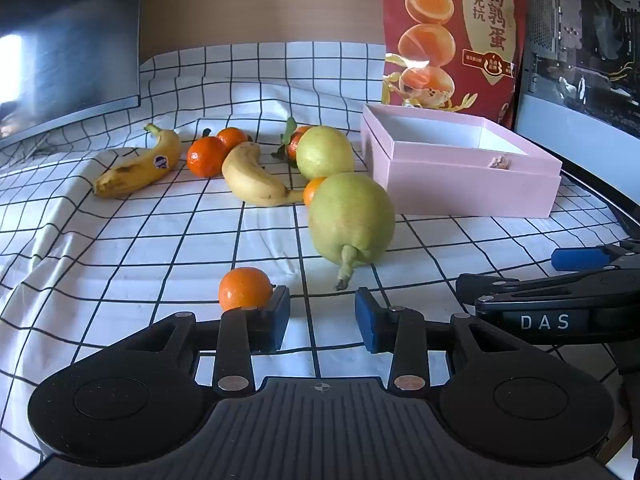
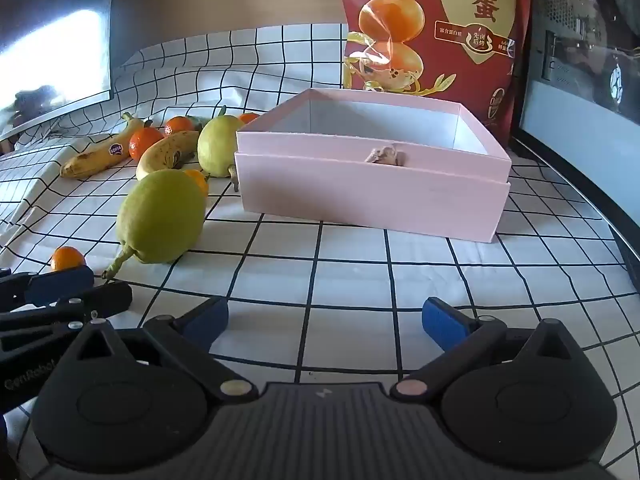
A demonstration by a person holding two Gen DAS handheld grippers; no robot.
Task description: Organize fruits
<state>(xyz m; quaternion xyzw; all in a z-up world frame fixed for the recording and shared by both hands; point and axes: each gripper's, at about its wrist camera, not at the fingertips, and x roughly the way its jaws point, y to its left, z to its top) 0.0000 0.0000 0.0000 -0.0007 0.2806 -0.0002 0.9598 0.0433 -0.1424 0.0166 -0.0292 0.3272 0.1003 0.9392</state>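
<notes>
Large green-yellow pear (image 1: 351, 218) lies on its side, stalk end pointing toward the camera, near the front left corner of the pale pink square cardboard box (image 1: 472, 182). Box is open, white inside, nothing in it that can be seen.

Second, smaller yellow-green pear (image 1: 325, 153) sits behind the first, just beside the box's left wall.

Small orange tangerine (image 1: 245, 289) alone at the front. Another tangerine (image 1: 314, 190) is wedged between the two pears.

Unlabelled yellow banana (image 1: 256, 176) lies curved left of the pears; two tangerines (image 1: 207, 156) touch behind it. Stickered yellow banana (image 1: 138, 168) is leftmost. A leafy tangerine (image 1: 295, 142) is half hidden behind the smaller pear.
</notes>
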